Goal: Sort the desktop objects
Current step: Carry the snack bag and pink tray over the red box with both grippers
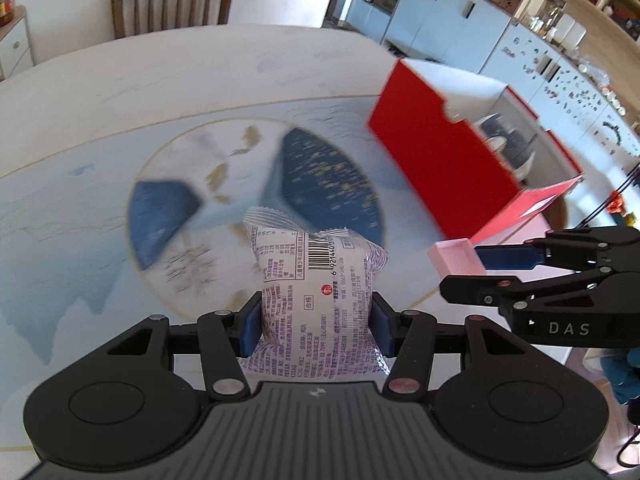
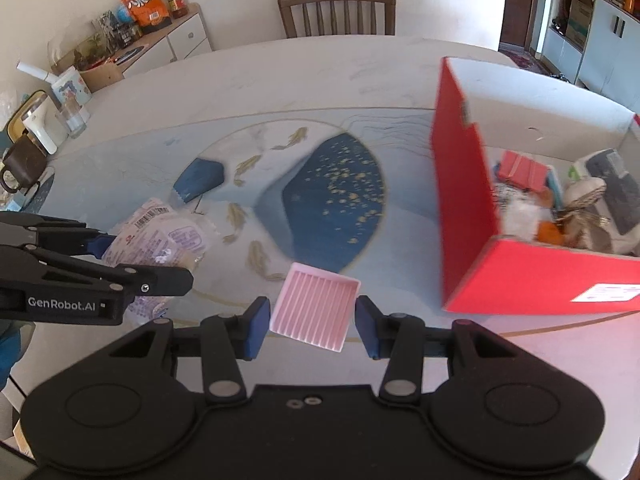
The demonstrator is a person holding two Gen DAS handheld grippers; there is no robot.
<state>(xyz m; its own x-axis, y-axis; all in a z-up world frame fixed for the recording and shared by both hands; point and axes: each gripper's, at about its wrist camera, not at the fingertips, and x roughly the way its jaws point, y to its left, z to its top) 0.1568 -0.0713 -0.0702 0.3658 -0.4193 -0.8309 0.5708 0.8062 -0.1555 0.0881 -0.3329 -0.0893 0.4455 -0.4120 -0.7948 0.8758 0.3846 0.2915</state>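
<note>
White snack packet with purple print and barcode, upright, pinched at its sides. Pink ribbed square tray, tilted, held off the tabletop. Open red box standing right, full of mixed items.

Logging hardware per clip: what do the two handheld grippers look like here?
Both are matte black plastic linkage grippers with silver pivot pins, round bosses on a ribbed body, and blue pads on the fingers. The left gripper reads "GenRobot.AI" on its side in the right wrist view; the right gripper reads "DAS" in the left wrist view. No cables, sleeves or hands are visible.
</note>
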